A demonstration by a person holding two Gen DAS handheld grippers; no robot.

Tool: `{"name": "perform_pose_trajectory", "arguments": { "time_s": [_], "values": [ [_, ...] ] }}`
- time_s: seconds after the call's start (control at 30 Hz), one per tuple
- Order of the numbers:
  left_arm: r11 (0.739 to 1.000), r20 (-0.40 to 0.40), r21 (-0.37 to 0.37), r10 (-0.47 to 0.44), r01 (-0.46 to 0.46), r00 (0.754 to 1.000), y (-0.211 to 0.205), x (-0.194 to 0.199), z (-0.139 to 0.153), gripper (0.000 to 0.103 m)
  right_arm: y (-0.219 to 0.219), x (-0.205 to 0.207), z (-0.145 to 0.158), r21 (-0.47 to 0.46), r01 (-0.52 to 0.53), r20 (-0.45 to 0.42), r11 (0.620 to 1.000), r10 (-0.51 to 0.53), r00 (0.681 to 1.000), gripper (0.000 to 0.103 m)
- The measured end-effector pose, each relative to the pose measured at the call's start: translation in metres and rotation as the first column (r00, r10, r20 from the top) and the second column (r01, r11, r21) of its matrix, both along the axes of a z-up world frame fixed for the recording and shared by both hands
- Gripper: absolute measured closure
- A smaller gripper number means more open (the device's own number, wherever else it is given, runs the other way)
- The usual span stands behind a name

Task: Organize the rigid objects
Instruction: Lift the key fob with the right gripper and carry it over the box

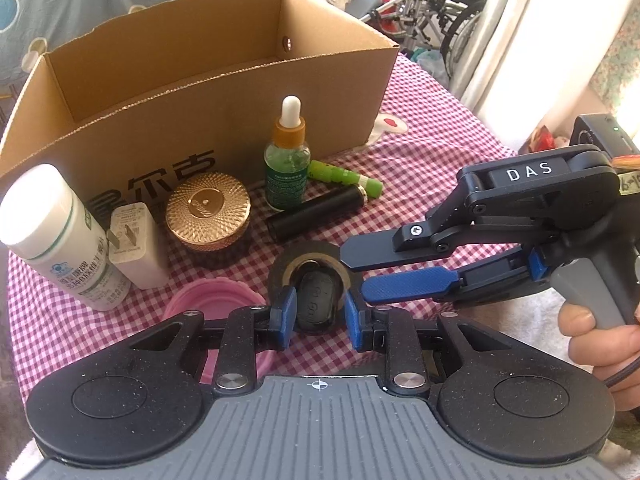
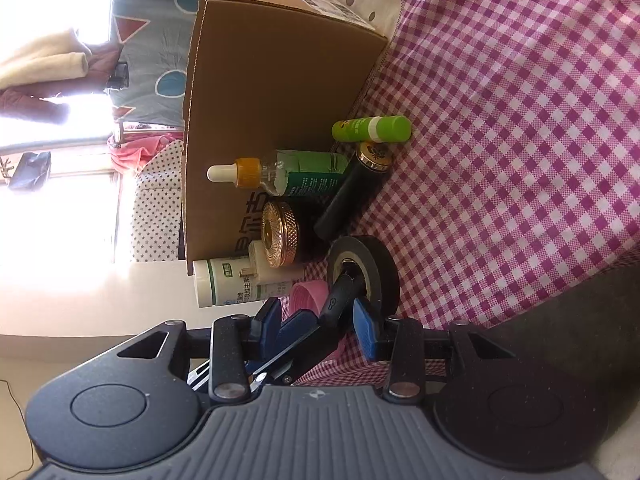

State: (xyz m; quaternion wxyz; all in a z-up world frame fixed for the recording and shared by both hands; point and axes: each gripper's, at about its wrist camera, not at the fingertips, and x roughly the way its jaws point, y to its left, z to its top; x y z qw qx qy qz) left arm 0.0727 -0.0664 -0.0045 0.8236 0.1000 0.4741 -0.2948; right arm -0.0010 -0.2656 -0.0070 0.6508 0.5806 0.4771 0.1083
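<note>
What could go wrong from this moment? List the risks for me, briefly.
1. The left gripper holds a black fob whose end sits inside the core of the tape roll; lifting may snag and drag the roll.
2. The right gripper stands open close beside the roll and the left gripper; the two could collide.
3. A dragged roll could hit the black tube and perhaps tip the upright dropper bottle.

Black tool (image 1: 354, 280) lettered DAS, blue pads (image 1: 408, 284), grey trigger
</note>
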Motion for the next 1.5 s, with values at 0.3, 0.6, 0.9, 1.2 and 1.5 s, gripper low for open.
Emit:
{"name": "perform_pose_trajectory", "arguments": {
  "time_s": [0.3,0.6,0.9,1.2,1.5],
  "values": [
    [0.996,-0.073,0.068,-0.056,0.061,0.996,-0.011,0.011,-0.008,0.056,-0.001,0.002,-0.013,0.053,-0.003,-0.023,0.999,0.004,1.0,0.06],
    [0.997,-0.088,-0.006,-0.071,0.071,0.994,-0.018,0.0,-0.002,0.057,-0.014,-0.007,-0.02,0.071,0.003,-0.023,0.997,-0.001,1.0,0.06],
    [0.996,-0.072,-0.055,-0.079,0.075,0.994,-0.019,0.0,-0.002,0.057,-0.011,-0.001,-0.012,0.057,-0.014,-0.006,0.998,0.014,1.0,0.061],
    [0.995,-0.08,-0.079,-0.07,0.064,0.994,-0.005,0.003,-0.005,0.057,0.001,0.013,0.001,-0.007,-0.056,-0.023,0.998,0.056,0.998,0.061],
    [0.987,-0.09,-0.152,-0.073,0.059,0.993,0.009,0.007,-0.008,0.057,0.019,0.04,0.014,-0.122,-0.135,-0.078,0.983,0.126,0.989,0.069]
  ]
}}
